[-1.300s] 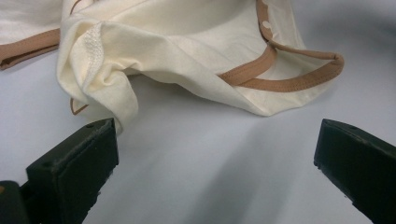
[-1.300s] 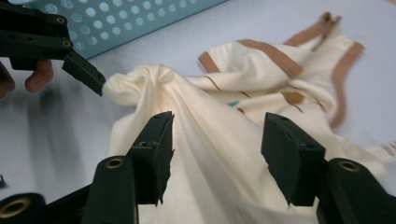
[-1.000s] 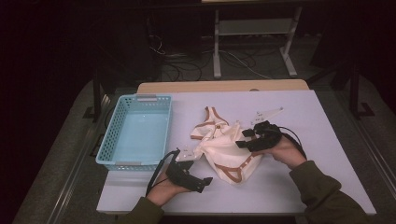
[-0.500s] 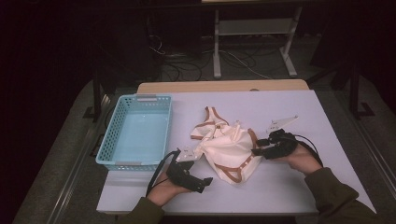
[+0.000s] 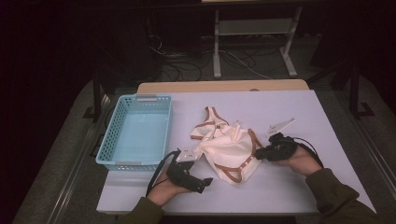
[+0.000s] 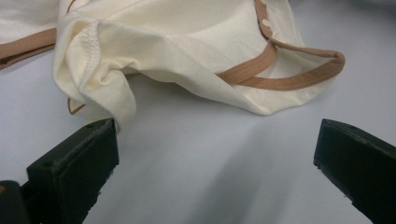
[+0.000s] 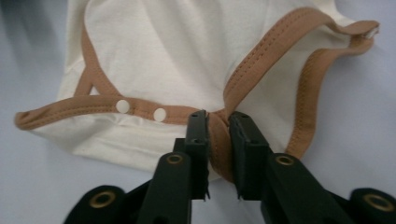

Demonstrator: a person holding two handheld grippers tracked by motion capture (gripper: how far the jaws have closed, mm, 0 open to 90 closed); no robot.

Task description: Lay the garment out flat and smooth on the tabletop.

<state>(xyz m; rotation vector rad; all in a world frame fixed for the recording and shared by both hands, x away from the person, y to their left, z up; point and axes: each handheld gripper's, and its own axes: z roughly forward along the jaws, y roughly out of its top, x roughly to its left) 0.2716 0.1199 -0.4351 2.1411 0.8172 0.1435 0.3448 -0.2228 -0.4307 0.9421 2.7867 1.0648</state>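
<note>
The cream baby bodysuit (image 5: 227, 148) with brown binding lies crumpled on the table (image 5: 289, 112), just to the right of the blue plastic basket (image 5: 137, 132), which holds nothing. The step in hand is the first grasp on the garment. The right hand-held gripper (image 7: 217, 125) sits at the edge of the bodysuit farthest from the basket; its jaws have just been closing and now pinch a fold of the brown binding (image 7: 219, 144) next to the two white snap buttons (image 7: 141, 109), which are near the crotch hem. The left hand-held gripper (image 6: 215, 144) rests on the table at the bodysuit's near edge, jaws spread wide, with a bunched cream fold just beside one jaw but not clamped.

The next move probably calls for the left gripper to edge forward and close on that bunched fold, so both ends are held. Then the garment can be lifted and spread flat or carried towards the basket; which one is meant I cannot tell.
</note>
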